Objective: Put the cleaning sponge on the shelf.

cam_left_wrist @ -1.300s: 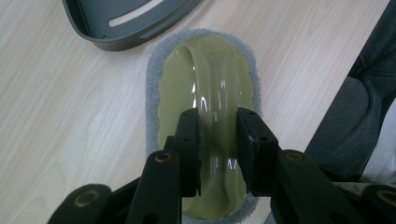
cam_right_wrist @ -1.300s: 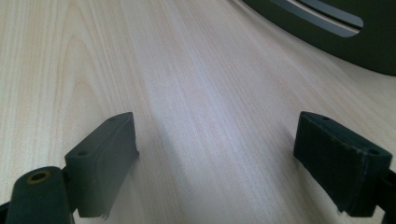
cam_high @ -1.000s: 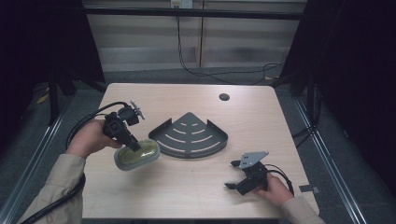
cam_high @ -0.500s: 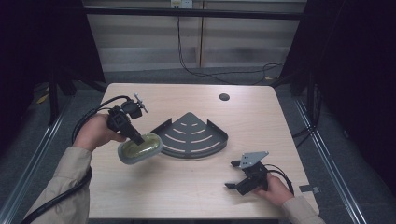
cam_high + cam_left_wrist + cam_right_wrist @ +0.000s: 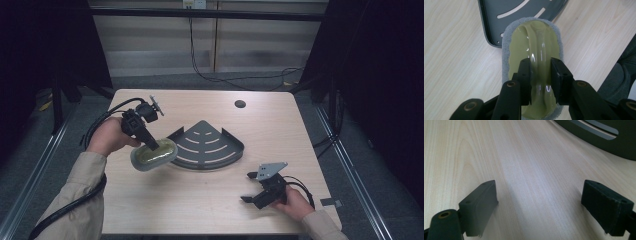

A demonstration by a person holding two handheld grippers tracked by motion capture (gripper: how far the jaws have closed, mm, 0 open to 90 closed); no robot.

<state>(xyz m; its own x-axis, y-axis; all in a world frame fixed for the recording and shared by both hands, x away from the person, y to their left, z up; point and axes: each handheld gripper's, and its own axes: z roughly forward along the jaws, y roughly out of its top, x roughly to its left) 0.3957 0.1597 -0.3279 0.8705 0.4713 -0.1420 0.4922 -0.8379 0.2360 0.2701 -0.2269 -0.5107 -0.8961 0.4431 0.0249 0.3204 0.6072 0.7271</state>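
A scrubbing pad [image 5: 154,153] with an olive plastic top and a grey fibre rim hangs above the table, just left of a dark grey fan-shaped corner shelf [image 5: 207,146]. My left gripper [image 5: 151,145] is shut on the pad's raised olive handle [image 5: 540,53], one jaw on each side. In the left gripper view the pad [image 5: 507,50] overlaps the shelf's near corner [image 5: 491,22]. My right gripper [image 5: 246,188] rests low at the table's front right, open with nothing between its jaws; in the right gripper view its jaws [image 5: 539,202] stand wide apart over bare wood.
The light wooden table [image 5: 300,130] has a round cable hole [image 5: 240,104] near its far edge. A small grey tag [image 5: 331,202] lies at the front right corner. Dark floor and rails surround the table. The shelf's edge [image 5: 599,135] shows in the right gripper view.
My left gripper has carried the pad to the right, up to the shelf's left corner. The right gripper has stayed where it was.
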